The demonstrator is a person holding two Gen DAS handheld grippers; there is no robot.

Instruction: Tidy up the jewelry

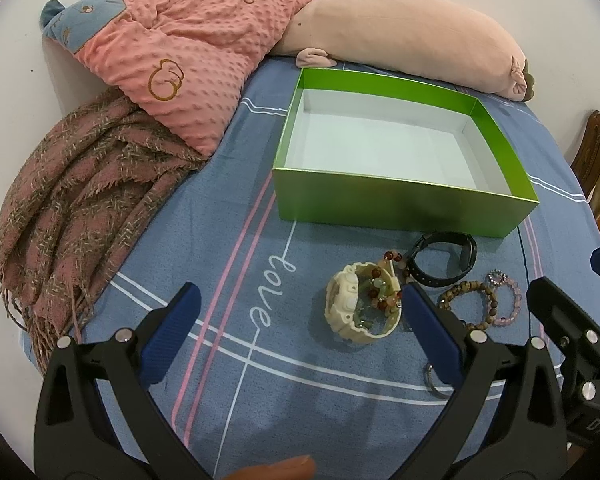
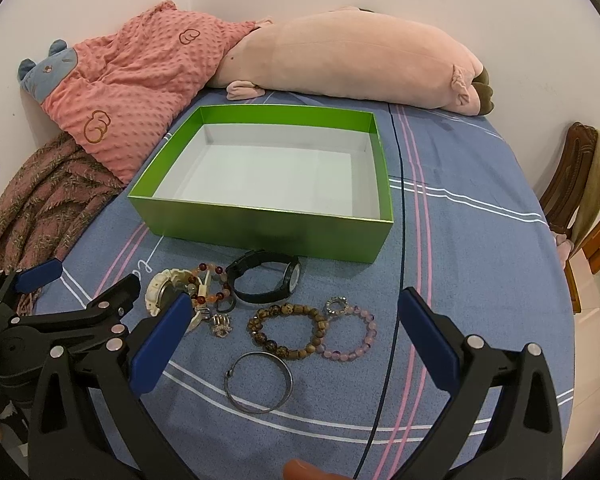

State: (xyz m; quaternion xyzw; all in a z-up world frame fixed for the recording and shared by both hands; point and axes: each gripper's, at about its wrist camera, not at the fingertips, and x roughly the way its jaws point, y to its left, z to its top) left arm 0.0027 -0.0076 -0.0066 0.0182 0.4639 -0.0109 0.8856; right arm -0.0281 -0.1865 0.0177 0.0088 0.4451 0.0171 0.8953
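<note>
Both grippers hover low over the near edge of a bed covered by a blue striped sheet. The left gripper has its jaws spread wide and holds nothing. The right gripper is likewise wide open and empty. Neither touches any item. In the left wrist view the right gripper's fingers appear at the right edge, so the two tools sit side by side.

The jewelry lies loose on the sheet just ahead of the fingertips:

- A silver bangle lies flat and nearest, between the right gripper's fingers in that view.
- A brown wooden bead bracelet lies just beyond it, touching a pink bead bracelet at its right.
- A small metal charm rests left of the wooden beads.
- A cream watch stands on its strap loop, with a red and orange bead string tangled against it.
- A black watch stands on edge, closest to the box.

Beyond the group sits the open green box, white inside and empty. It is probably placed close behind the items to keep each transfer short. No item has yet been stowed.

Behind the box lie a pink dotted pillow, a long pink plush toy and a woven scarf at the left.
</note>
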